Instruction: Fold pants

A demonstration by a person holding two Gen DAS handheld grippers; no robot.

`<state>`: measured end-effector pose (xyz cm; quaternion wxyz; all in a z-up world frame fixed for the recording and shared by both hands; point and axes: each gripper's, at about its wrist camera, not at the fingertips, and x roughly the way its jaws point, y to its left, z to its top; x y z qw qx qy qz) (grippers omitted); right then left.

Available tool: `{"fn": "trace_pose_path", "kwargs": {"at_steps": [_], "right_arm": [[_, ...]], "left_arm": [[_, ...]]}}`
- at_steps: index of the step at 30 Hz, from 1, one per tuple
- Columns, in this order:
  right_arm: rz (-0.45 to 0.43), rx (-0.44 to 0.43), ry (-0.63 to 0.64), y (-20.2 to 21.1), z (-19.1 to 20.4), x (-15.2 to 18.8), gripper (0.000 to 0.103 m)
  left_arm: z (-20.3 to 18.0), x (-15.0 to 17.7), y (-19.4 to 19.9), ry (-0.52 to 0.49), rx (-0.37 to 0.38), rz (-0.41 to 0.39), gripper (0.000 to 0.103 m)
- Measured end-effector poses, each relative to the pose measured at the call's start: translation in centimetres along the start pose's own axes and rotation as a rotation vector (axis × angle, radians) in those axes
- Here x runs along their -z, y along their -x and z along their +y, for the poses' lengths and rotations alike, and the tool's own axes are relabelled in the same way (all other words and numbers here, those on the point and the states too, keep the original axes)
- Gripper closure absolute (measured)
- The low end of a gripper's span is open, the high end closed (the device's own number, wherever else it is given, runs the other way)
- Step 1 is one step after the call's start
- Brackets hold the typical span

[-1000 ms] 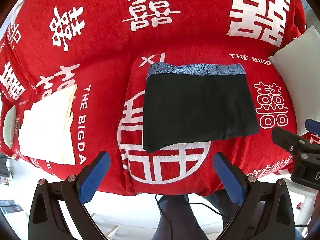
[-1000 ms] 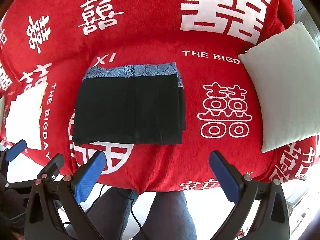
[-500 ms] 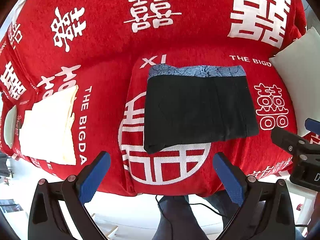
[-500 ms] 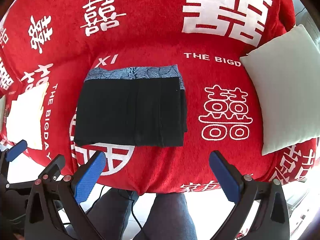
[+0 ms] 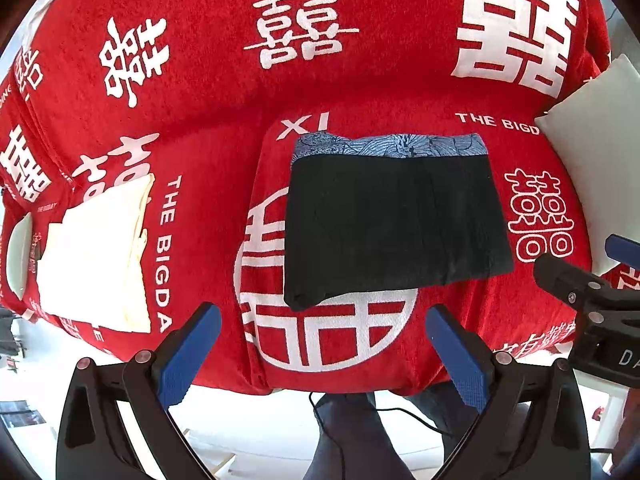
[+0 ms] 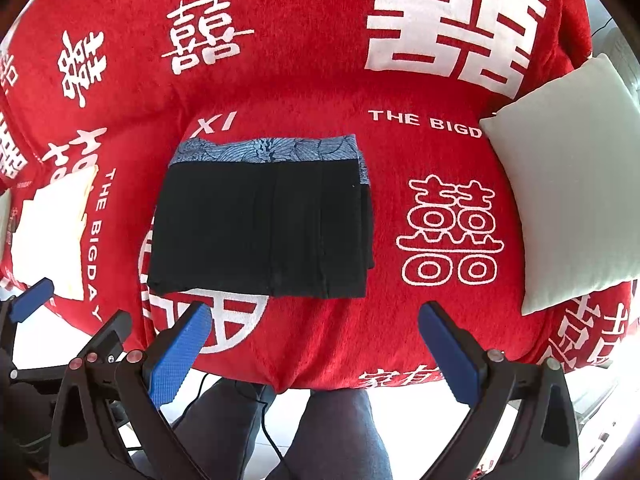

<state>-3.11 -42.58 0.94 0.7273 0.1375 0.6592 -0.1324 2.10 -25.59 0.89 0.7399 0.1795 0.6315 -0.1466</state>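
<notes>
Black pants [image 5: 394,224], folded to a flat rectangle with a blue patterned waistband [image 5: 390,146] along the far edge, lie on a red cover [image 5: 224,80] printed with white characters. Left wrist view: left gripper [image 5: 322,350] spread wide, both blue-padded fingers [image 5: 188,354] empty and held off the near edge of the seat; the pants lie ahead of the fingertips, between the lines of the two fingers and nearer the right-hand one, their near left corner closest to the gap and not touched. Cream folded cloth [image 5: 94,256] lies well to the left of the left finger, on the same cover. White pillow [image 5: 596,136] sits far right, beyond the right finger. Part of the right gripper [image 5: 588,292] enters at the right edge, its blue pad tip just showing. Right wrist view: right gripper [image 6: 314,350] likewise spread wide, fingers [image 6: 450,354] empty; the pants [image 6: 262,226] lie ahead, over and beyond the left finger, the waistband [image 6: 268,148] farthest from the tips. Pillow [image 6: 568,184] stands ahead and right of the right finger, resting on the cover [image 6: 300,68]. Cream cloth [image 6: 52,232] lies far left. Left gripper [image 6: 30,304] shows at the lower left, one blue pad visible. Person's legs in dark trousers [image 6: 344,432] appear below, between the fingers.
</notes>
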Motion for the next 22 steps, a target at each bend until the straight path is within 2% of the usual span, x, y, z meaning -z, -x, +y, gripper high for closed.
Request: {"fn": "trace_pose_path", "kwargs": {"at_steps": [14,18,22], "right_arm": [[0.005,0.000,0.012,-0.25,0.38,-0.15,0.000],[0.004,-0.003,0.010,-0.35,0.31,-0.13,0.000],[0.005,0.001,0.013,-0.56,0.10,-0.14,0.000]], "left_arm": [[-0.20,-0.03,-0.19,0.003,-0.001,0.008,0.000],[-0.15,-0.05,0.31,0.014,0.016,-0.021,0.000],[-0.33,-0.01,0.21,0.012,0.018,-0.016,0.000]]}}
